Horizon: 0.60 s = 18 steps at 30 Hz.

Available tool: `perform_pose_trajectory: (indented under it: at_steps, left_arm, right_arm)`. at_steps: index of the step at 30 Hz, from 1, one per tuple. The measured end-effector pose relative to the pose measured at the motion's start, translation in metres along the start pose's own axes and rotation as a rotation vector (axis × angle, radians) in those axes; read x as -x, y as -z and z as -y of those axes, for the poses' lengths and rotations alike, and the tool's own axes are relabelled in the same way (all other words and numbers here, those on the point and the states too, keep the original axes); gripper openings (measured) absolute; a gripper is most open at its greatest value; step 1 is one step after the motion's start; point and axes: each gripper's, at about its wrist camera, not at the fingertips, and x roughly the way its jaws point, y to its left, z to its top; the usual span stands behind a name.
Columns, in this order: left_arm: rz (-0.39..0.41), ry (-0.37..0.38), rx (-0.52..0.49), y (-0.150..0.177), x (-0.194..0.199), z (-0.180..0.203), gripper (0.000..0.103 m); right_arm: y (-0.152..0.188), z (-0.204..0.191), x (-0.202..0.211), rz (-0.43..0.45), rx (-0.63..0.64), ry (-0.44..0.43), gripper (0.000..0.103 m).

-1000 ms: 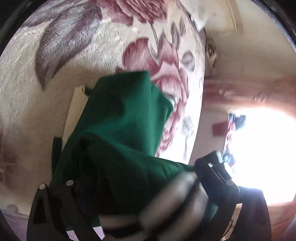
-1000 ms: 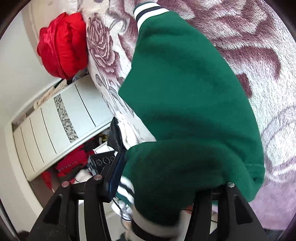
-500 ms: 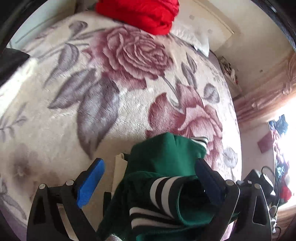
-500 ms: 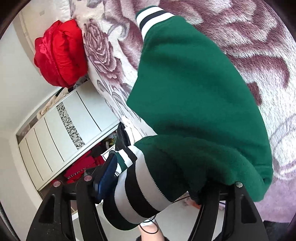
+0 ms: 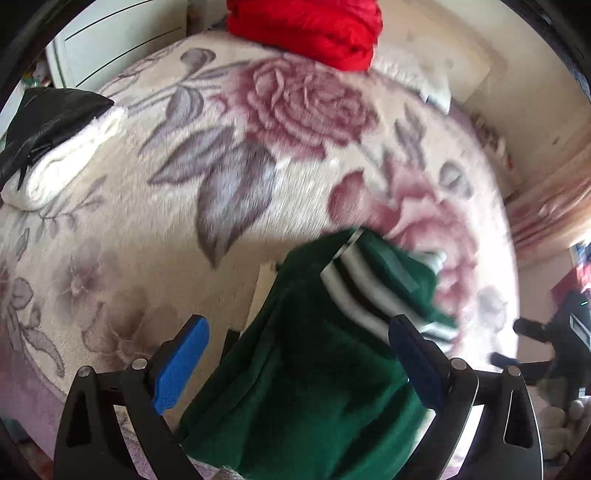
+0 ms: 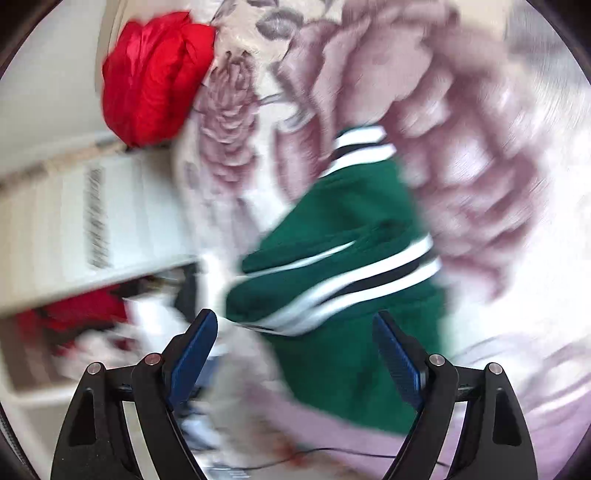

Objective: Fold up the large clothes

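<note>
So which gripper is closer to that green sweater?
Left. The left gripper has the green sweater lying between its open fingers; the right gripper, jaws opening, is clear of it.

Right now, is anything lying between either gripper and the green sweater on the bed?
Nothing visible. The green sweater sits directly beyond the left gripper and the opening right gripper, neither clamping it; the red bundle lies far off.

The sweater point(image 5: 317, 387) is matt green fleecy cloth with ribbed striped cuffs point(image 6: 369, 284). The blanket point(image 5: 147, 221) is plush and fuzzy. At the bed's far edge, the red bundle point(image 5: 306, 26) looks glossy.
</note>
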Motion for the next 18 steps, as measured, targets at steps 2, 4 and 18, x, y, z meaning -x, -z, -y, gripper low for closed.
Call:
perform_pose_trajectory:
  at_steps: [2,4,18]
  left_arm:
    - [-0.032,-0.067,-0.023,0.003,-0.034,0.005,0.100]
    - [-0.067,-0.107,-0.018,-0.002,-0.070,0.004,0.100]
    - [-0.099,-0.139,0.071,-0.030,-0.103,-0.024,0.102]
  right_arm:
    - [0.003,0.019,-0.007,-0.031,0.061,0.146,0.087]
    - [0.002,0.037,-0.021,-0.059,0.088,0.217,0.087]
    - [0.009,-0.017,-0.051,0.155,0.422,0.136,0.027]
